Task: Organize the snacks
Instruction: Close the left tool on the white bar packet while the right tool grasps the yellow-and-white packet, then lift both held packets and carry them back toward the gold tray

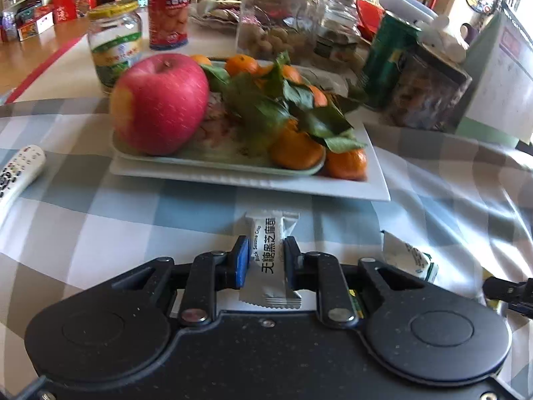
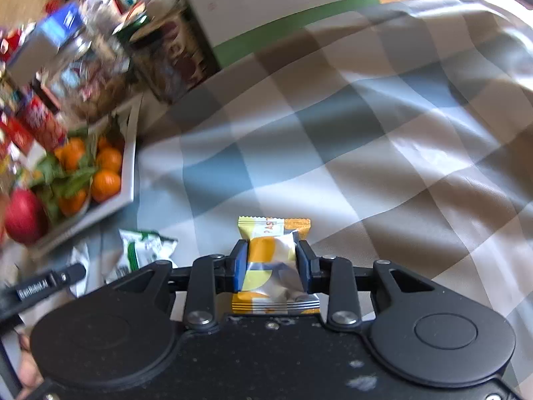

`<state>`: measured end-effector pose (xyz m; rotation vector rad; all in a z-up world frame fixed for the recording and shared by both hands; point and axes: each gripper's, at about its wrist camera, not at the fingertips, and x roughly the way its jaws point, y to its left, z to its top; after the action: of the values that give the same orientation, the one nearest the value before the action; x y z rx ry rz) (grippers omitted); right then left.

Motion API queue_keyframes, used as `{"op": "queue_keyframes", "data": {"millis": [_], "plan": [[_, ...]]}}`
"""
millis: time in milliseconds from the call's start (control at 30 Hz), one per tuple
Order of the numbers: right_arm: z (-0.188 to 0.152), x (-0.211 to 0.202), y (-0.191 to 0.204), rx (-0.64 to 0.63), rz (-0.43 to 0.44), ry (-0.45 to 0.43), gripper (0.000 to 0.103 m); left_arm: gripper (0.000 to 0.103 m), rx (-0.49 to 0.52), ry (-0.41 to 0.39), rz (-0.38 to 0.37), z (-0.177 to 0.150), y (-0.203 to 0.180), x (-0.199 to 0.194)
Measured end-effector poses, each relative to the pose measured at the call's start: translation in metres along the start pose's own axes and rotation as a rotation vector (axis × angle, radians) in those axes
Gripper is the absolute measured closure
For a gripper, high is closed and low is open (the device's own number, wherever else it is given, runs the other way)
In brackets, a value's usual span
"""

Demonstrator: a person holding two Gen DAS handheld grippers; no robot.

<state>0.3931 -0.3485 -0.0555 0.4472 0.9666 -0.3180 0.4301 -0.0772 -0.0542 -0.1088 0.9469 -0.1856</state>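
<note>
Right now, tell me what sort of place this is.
Most likely a home dining table: a checked tablecloth, a fruit tray with an apple, and a TV remote.

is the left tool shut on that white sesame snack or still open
Shut on it. In the left wrist view the left tool has both blue pads pressed against the sides of the white snack packet.

Checked tablecloth (image 1: 133,213) soft cloth; white snack wrapper (image 1: 269,256) glossy plastic.
</note>
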Motion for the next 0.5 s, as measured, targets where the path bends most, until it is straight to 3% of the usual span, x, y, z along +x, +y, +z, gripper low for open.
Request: {"op": "queue_keyframes", "data": {"millis": [200, 500], "plan": [[0.006, -0.007, -0.014, 0.054, 0.016, -0.017, 0.07, 0.074, -0.059, 0.004, -0.006, 0.006, 0.002, -0.025], [-0.006, -0.024, -0.003, -0.095, -0.012, -0.078, 0.07, 0.074, -0.035, -0.057, -0.026, -0.006, -0.016, -0.086]]}}
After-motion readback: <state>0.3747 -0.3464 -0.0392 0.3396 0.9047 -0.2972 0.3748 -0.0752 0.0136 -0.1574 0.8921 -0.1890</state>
